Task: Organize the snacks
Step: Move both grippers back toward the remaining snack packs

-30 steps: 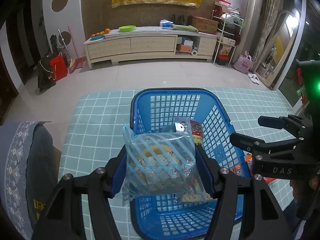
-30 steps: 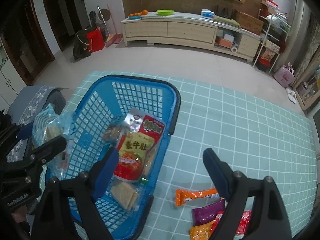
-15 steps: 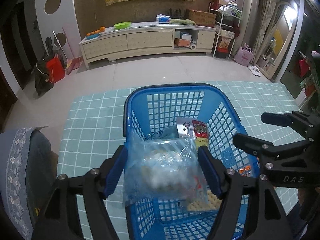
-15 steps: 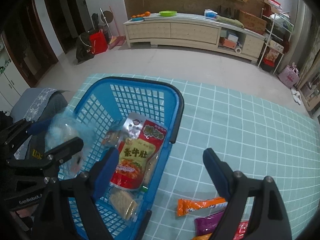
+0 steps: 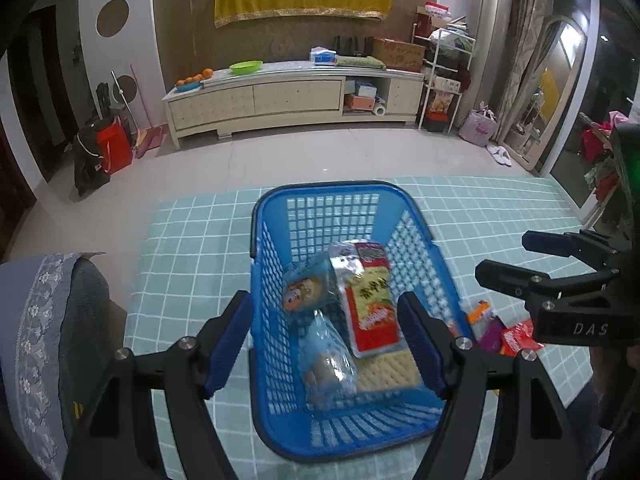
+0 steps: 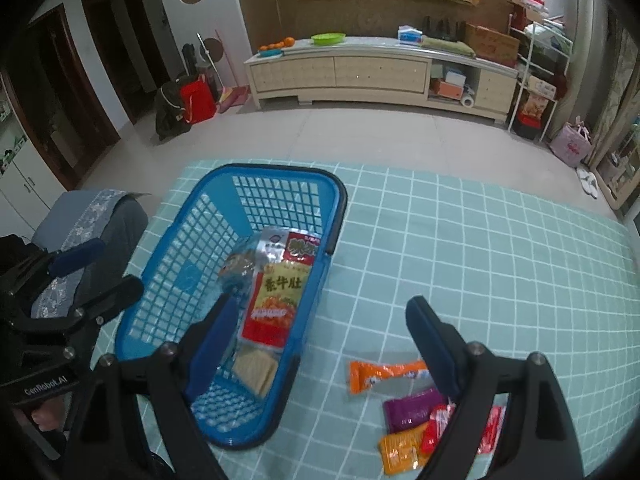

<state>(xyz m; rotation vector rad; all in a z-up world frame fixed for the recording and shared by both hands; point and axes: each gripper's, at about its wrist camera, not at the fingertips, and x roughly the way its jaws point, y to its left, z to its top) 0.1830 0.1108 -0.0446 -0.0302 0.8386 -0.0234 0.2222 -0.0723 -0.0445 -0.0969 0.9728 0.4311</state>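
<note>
A blue basket (image 5: 332,190) (image 6: 272,168) stands on the teal checked tablecloth (image 6: 480,260). Inside lie a clear bag of bread (image 5: 328,364), a red and yellow packet (image 5: 372,300) (image 6: 280,292), a small round-printed pack (image 5: 304,290) and crackers (image 5: 392,368). My left gripper (image 5: 324,300) hovers open above the basket's near half, touching nothing. My right gripper (image 6: 322,304) is open and empty over the basket's right wall. Loose snacks lie right of the basket: an orange stick (image 6: 384,372), a purple pack (image 6: 412,408), an orange pack (image 6: 400,448) and a red pack (image 6: 436,428).
A chair with a grey patterned cover (image 5: 40,340) stands against the table's left side. The tablecloth's far edge runs just behind the basket. Beyond it is tiled floor and a long low cabinet (image 5: 296,96).
The clear bag left my left gripper and now lies in the basket. The left jaws spread wider. Both grippers drew back and rose a little.
</note>
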